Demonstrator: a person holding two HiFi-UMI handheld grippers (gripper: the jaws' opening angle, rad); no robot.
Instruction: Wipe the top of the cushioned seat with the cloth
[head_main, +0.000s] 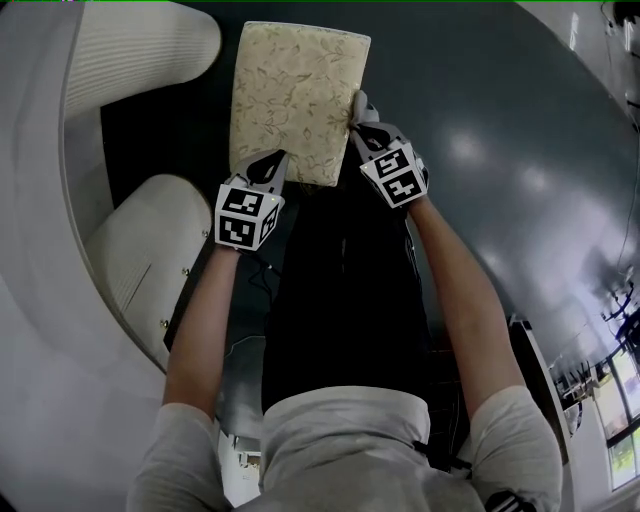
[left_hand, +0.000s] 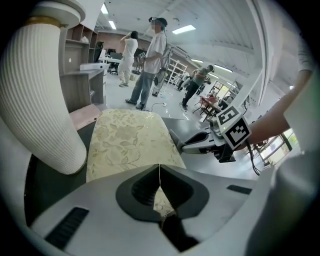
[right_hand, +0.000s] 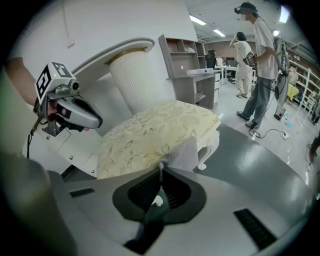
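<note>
Cushioned seat: cream upholstery with a leaf pattern, standing on the grey floor. One white carved leg shows under the seat's corner in the right gripper view.

Left claw: at the seat's near-left corner, tips over the fabric edge. Jaws closed to a thin line. Leaf-pattern fabric shows in the gap behind the tips. Cannot tell whether they pinch the upholstery or only sit over it.

Right claw: on the seat's right edge, farther up that side than the left claw is on its own. Jaws narrow, clamped on the cloth, a pale grey piece. It fans out from the tips and lies on the seat's top at that edge. The cloth is hard to pick out in the head view.

Both arms reach out to the seat, one on each side of its near end.

Left of the seat: a white ribbed curved form, close beside it but not touching.

Beyond the seat, well apart: a grey shelf unit and several people standing on the open floor.
</note>
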